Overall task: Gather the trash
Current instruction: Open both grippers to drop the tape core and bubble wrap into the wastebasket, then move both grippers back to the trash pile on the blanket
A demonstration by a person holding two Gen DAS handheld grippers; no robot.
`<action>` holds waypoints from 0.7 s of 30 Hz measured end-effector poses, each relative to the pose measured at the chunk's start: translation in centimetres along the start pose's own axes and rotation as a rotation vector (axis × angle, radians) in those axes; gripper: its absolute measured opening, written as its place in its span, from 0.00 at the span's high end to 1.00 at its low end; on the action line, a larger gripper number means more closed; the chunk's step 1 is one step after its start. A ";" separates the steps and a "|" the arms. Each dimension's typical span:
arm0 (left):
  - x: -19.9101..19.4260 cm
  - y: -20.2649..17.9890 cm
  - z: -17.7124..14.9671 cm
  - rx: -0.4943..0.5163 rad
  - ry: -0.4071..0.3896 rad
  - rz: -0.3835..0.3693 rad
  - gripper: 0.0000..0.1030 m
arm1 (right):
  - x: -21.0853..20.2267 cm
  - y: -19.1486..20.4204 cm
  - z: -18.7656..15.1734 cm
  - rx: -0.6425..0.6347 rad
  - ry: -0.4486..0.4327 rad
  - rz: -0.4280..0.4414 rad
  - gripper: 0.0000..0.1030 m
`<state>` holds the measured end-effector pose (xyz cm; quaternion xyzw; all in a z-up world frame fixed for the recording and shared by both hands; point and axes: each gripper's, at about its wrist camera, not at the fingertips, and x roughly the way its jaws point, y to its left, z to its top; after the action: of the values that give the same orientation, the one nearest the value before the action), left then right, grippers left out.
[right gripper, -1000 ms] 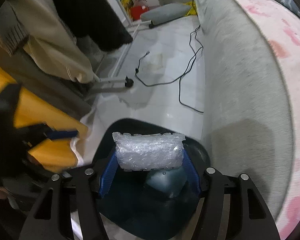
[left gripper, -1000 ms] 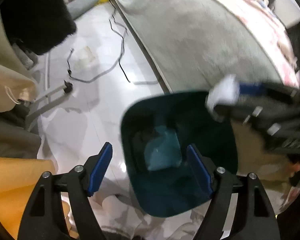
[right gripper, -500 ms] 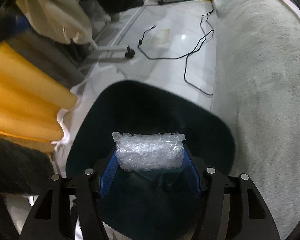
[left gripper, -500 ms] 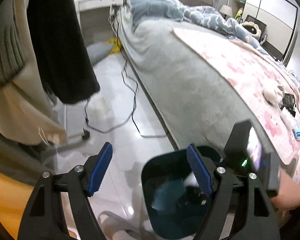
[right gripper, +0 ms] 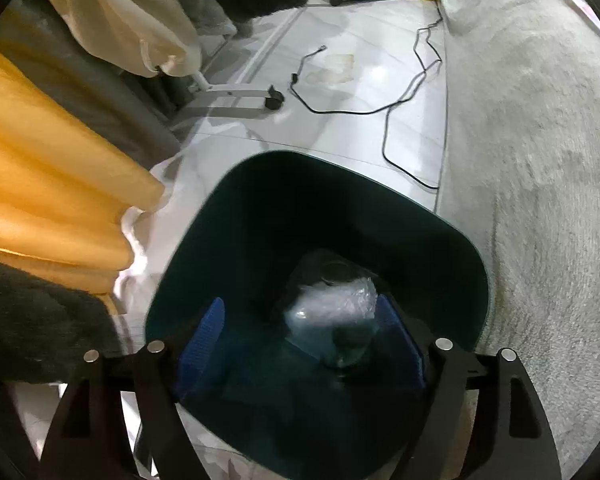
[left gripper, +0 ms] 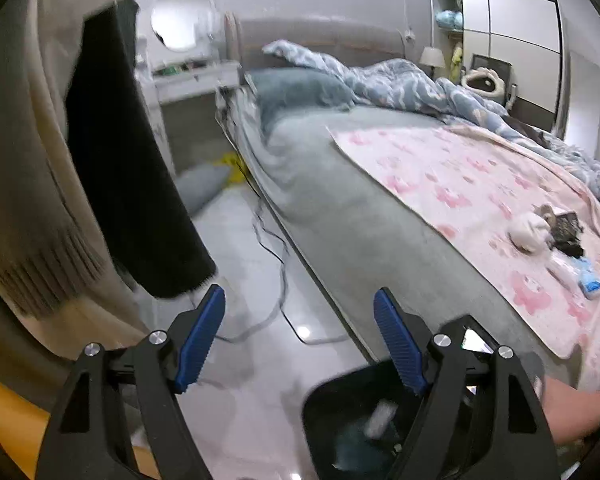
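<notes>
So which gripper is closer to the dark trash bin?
Right. The right gripper hangs open over the trash bin mouth, bubble wrap beneath it. The left gripper is open, up beside the bin, pointing toward the bed.

The right gripper (right gripper: pixel 300 344) hangs over the mouth of a dark teal trash bin (right gripper: pixel 260 184), its blue-padded jaws spread wide with nothing between them. A clear bubble-wrap wad (right gripper: pixel 334 306) lies inside the bin, blurred, close to the right pad. The bin stands on a glossy white floor (right gripper: pixel 340 120) just beside a grey bed cover (right gripper: pixel 540 140). A black cable (right gripper: pixel 384 110) trails across the floor; orange fabric (right gripper: pixel 40 152) hangs at left.
</notes>
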<state>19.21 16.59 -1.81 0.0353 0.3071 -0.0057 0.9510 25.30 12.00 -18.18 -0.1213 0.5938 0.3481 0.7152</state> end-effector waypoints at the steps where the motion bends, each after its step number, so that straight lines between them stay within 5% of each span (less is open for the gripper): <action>1: -0.4 0.0 0.5 -0.010 -0.027 0.015 0.21 | -0.7 0.1 0.1 -0.001 -0.016 0.011 0.19; 7: -1.9 0.2 3.3 -0.092 -0.113 -0.003 0.16 | -4.9 0.4 0.5 -0.005 -0.119 0.031 0.14; 13: -3.2 -1.4 5.0 -0.071 -0.169 0.009 0.10 | -9.8 0.3 0.8 -0.031 -0.259 0.047 0.13; 21: -3.4 -4.0 6.4 -0.098 -0.161 -0.064 0.08 | -14.9 -2.7 -1.1 -0.026 -0.395 -0.026 0.12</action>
<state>20.09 12.12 5.11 -0.0215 0.2307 -0.0241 0.9725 25.46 4.09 -5.20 -0.0675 0.4359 0.3636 0.8205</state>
